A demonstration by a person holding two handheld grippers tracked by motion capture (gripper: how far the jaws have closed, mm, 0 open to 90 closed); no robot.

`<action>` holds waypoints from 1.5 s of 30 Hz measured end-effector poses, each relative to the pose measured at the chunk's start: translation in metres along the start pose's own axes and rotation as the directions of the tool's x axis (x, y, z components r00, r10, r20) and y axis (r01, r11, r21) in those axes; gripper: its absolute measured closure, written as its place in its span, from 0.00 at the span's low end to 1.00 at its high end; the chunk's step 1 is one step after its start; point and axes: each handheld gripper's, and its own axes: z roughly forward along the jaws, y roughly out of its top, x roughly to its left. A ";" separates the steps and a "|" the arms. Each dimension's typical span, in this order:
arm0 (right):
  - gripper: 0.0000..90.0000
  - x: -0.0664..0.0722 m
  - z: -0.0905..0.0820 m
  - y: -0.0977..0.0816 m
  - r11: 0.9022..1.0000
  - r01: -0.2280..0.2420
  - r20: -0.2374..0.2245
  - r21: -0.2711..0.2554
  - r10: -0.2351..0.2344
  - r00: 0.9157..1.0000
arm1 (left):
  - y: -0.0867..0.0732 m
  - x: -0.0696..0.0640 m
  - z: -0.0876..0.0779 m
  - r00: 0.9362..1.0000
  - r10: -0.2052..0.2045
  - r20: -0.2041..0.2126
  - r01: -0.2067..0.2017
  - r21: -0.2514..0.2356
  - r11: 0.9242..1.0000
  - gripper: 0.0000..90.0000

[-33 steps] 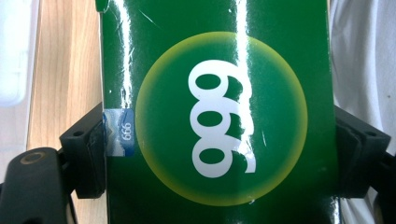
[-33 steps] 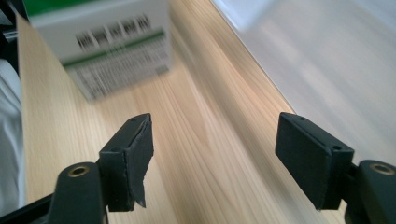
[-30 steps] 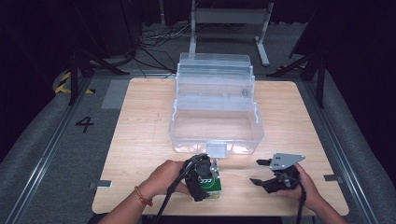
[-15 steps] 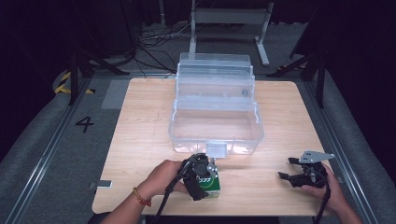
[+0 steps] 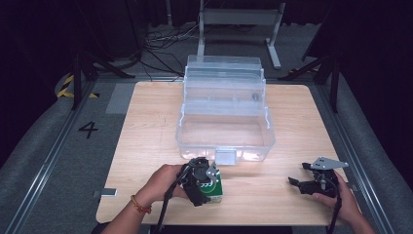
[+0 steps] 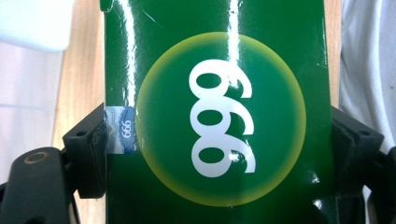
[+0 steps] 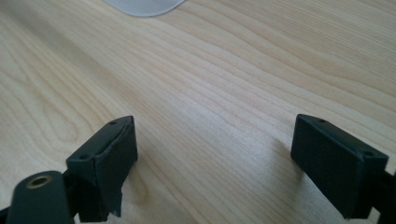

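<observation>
A green carton (image 5: pixel 213 187) with white digits in a yellow ring stands near the table's front edge, just in front of the clear plastic storage box (image 5: pixel 225 127). My left gripper (image 5: pixel 199 181) is shut on the green carton (image 6: pixel 219 93); both black pads (image 6: pixel 89 148) press its two sides. The right gripper (image 5: pixel 303 184) rests low over bare wood at the front right, held by a hand. Its jaws stand wide apart with nothing between them, as the right gripper (image 7: pixel 215 156) view confirms.
The clear box has stepped open tiers and looks empty; its latch (image 5: pixel 225 157) faces me. A corner of the box (image 7: pixel 144 4) lies ahead of the right gripper. The table's right edge (image 5: pixel 341 161) is close to the right hand. A metal stand (image 5: pixel 238 19) is beyond the table.
The right gripper has moved rightward along the front of the table toward the right edge, still open. The left gripper and carton have stayed put.
</observation>
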 end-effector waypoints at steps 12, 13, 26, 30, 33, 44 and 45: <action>0.16 0.000 0.000 0.000 1.000 0.001 0.000 0.000 -0.001 1.000 | -0.002 0.009 -0.046 0.998 0.011 -0.058 -0.015 -0.065 0.998 0.18; 0.16 0.000 0.000 0.000 1.000 0.001 0.000 0.000 -0.001 1.000 | -0.002 0.010 -0.049 0.998 0.010 -0.062 -0.014 -0.070 0.997 0.18; 0.16 0.000 -0.001 -0.001 1.000 0.003 0.000 -0.001 -0.003 1.000 | 0.010 0.034 -0.104 0.993 0.025 -0.114 -0.034 -0.083 0.996 0.18; 0.16 0.000 -0.001 -0.001 1.000 0.001 -0.001 -0.001 -0.001 1.000 | 0.014 0.045 -0.117 0.990 0.034 -0.134 -0.046 -0.083 0.995 0.18; 0.16 0.000 -0.001 -0.001 1.000 0.001 -0.001 -0.001 -0.001 1.000 | 0.015 0.050 -0.119 0.990 0.031 -0.137 -0.043 -0.084 0.996 0.18; 0.16 -0.001 -0.001 -0.001 1.000 0.005 -0.005 -0.001 -0.005 1.000 | 0.022 0.085 -0.128 0.986 0.057 -0.157 -0.066 -0.052 0.996 0.18; 0.16 -0.001 -0.001 -0.001 1.000 0.005 -0.005 -0.001 -0.005 1.000 | 0.023 0.090 -0.129 0.987 0.054 -0.151 -0.063 -0.058 0.996 0.18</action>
